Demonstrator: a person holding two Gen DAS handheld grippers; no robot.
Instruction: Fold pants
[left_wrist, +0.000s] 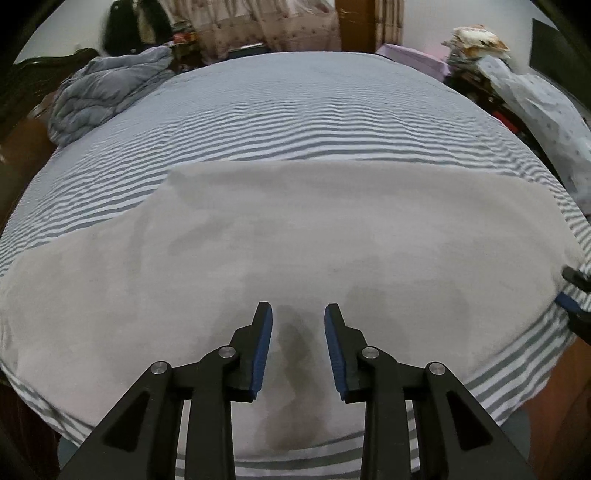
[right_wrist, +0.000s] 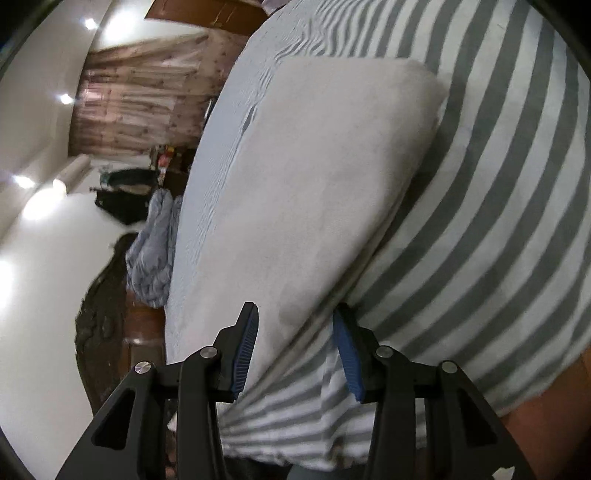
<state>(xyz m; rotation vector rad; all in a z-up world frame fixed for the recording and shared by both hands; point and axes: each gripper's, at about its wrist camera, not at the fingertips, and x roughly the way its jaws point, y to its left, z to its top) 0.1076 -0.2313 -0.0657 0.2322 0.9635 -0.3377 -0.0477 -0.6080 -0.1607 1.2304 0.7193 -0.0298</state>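
pants (left_wrist: 295, 236) long axis 9-to-3 across bed (left_wrist: 295, 110); my right gripper (right_wrist: 295, 332) nearer 3 o'clock end, open astride edge, no pinch; left gripper (left_wrist: 298, 332) open, empty, above middle.

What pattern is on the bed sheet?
Grey and white stripes on the bed sheet, clearest in the right wrist view.

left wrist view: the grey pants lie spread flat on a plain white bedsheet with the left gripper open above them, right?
Not quite. In the left wrist view the bedsheet is grey-and-white striped, not plain white. The rest holds: the grey pants lie spread flat on it, and the left gripper hangs open above them with nothing between its fingers.
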